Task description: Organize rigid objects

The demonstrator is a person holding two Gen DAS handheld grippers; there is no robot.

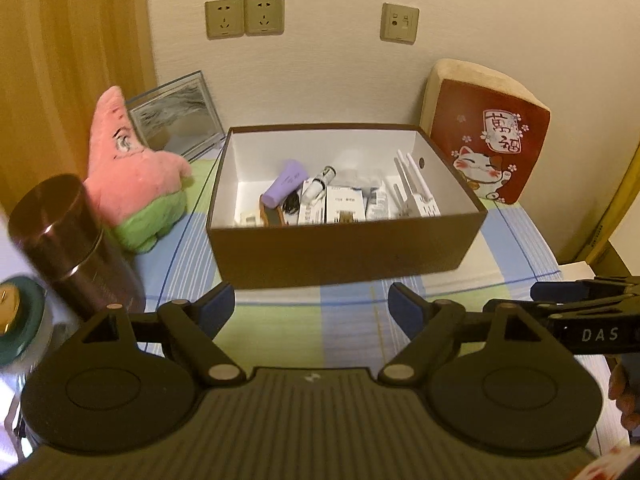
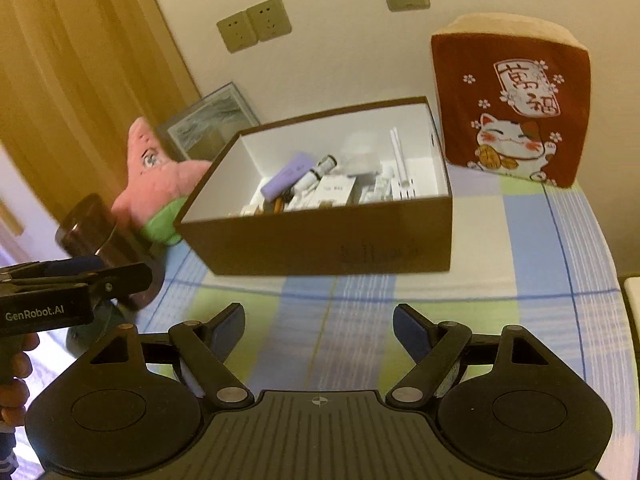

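Note:
A brown cardboard box [image 1: 340, 256] with white inside stands on the checked bedspread; it also shows in the right wrist view [image 2: 320, 248]. In it lie a purple tube [image 1: 286, 182] [image 2: 288, 174], small white boxes [image 1: 344, 204] [image 2: 336, 192] and a white antenna device [image 1: 412, 184] [image 2: 400, 160]. A dark metal canister [image 1: 68, 240] [image 2: 104, 240] stands left of the box. My left gripper [image 1: 312, 304] is open and empty, hovering in front of the box. My right gripper [image 2: 320, 326] is open and empty, also in front of the box.
A pink and green star plush [image 1: 136, 172] [image 2: 160, 176] leans by the box's left side, with a framed picture [image 1: 176, 112] behind it. A red lucky-cat cushion [image 1: 488, 136] [image 2: 512, 100] stands at the back right. A green round object [image 1: 20, 320] sits at the left edge.

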